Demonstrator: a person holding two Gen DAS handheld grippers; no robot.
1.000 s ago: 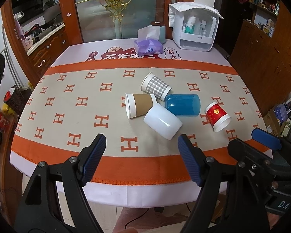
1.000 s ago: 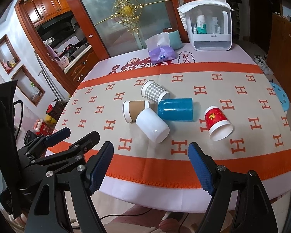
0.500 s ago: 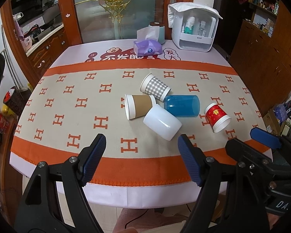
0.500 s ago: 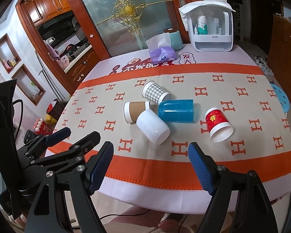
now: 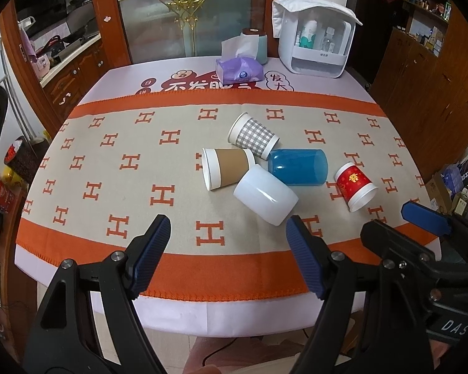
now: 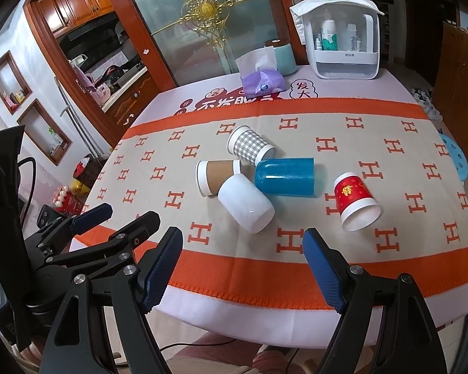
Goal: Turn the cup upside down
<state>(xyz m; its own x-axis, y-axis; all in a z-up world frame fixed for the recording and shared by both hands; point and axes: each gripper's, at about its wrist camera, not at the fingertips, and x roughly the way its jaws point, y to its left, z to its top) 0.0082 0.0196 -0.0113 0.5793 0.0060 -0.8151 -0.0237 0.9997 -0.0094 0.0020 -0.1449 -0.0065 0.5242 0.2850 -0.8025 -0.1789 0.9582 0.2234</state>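
Cups (image 5: 265, 199) on their sides, visible red cup (image 6: 355, 201) interior bare; both tools (image 5: 227, 249) (image 6: 243, 261) spread apart.

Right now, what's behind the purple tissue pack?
Directly behind the purple tissue pack stands a teal canister with a brown lid. Its lower front is hidden by the pack and the tissue sticking up.

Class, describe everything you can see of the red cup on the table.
The red cup looks like paper: a red wall with gold print and a white rolled rim. It lies on its side on the patterned cloth, apart from the other cups, to the right of the blue one. Its open mouth faces the near right, its narrower base points toward the blue cup. It looks empty; nothing but the cloth touches it.
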